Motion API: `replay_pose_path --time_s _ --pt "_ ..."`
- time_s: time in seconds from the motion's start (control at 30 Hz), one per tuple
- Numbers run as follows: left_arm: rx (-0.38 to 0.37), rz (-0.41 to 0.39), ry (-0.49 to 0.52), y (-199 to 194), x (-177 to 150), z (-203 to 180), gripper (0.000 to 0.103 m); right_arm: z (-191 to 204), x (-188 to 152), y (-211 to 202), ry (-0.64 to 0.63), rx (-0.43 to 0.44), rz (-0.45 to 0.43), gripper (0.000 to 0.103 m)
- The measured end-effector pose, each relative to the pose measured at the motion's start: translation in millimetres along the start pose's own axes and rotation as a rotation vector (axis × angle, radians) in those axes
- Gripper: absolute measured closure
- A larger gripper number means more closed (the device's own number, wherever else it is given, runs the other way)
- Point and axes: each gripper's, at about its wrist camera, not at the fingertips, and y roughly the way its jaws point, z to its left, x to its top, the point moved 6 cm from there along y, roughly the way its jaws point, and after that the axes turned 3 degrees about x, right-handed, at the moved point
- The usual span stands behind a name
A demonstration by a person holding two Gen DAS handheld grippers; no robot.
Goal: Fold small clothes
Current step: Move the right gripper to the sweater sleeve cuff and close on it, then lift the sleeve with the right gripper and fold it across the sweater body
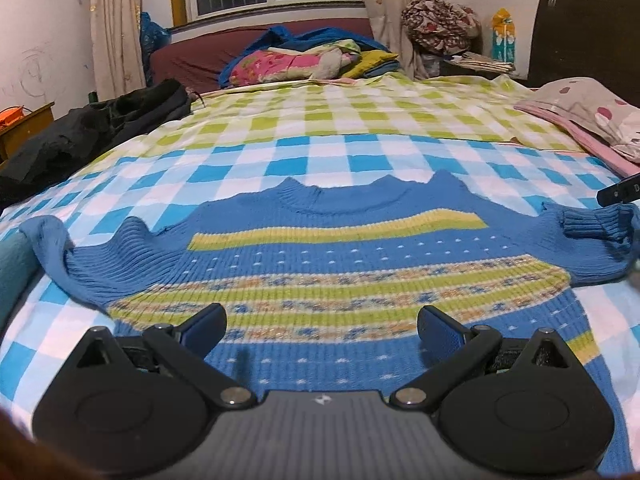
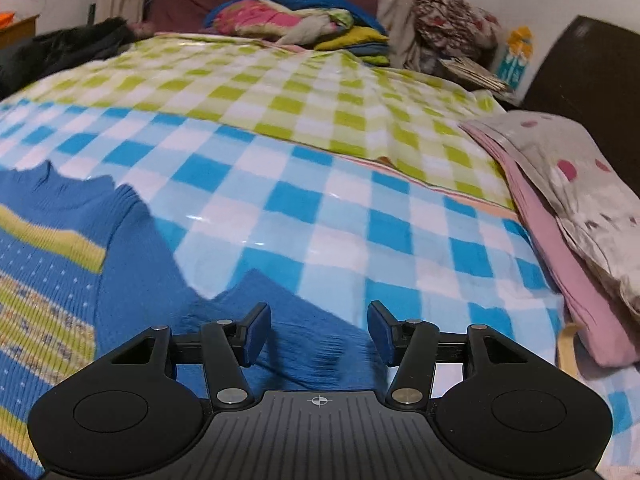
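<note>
Blue knitted sweater (image 1: pixel 340 264) spread flat across the middle of the checked bedspread (image 1: pixel 360 128), yellow-green stripes and patterned bands showing, both sleeves out sideways. Left gripper (image 1: pixel 322 330) low over the hem, jaws apart, empty. Right gripper (image 2: pixel 319 334) spread over the sleeve (image 2: pixel 288 320), not clamped.

The sweater (image 1: pixel 320 248) is blue knit with yellow and lime-green stripes and white dots. The bedsheet (image 2: pixel 320 208) is checked blue-and-white, green-and-white farther up. At right, the pillow (image 2: pixel 580 184) is grey with pink dots.
</note>
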Motion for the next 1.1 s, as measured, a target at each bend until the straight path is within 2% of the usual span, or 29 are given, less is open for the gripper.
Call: replay_pose_path --time_s 0.3,0.4,0.47,0.5,0.63,0.8,0.93,1.0,1.1 --pt "-0.025 -0.004 0.021 -4 1 -13 0.0 -13 -8 5 0.058 0.033 0.065 0.048" --pt "-0.026 -0.006 0.022 -6 1 -11 0.0 -12 -16 15 0.082 0.039 0.128 0.056" --pt "-0.026 -0.006 0.016 -8 1 -9 0.0 -13 -22 15 0.111 0.035 0.143 0.082" --pt "-0.027 -0.006 0.013 -9 0 -8 0.0 -15 -24 12 0.144 0.037 0.137 0.087" --pt "-0.029 -0.011 0.012 -15 0 -3 0.0 -16 -22 -12 0.256 0.097 0.057 0.092" --pt "-0.008 -0.02 0.005 -28 -4 17 0.0 21 -4 -61 0.263 0.237 -0.076 0.093" --pt "0.012 -0.014 -0.025 -41 -13 41 0.0 67 -9 -103 0.247 0.407 -0.158 0.093" --pt "0.017 -0.008 -0.027 -46 -21 50 0.0 92 -22 -111 0.216 0.46 -0.13 0.093" --pt "0.029 0.004 -0.013 -53 -35 59 0.0 129 -53 -106 0.067 0.436 -0.038 0.089"
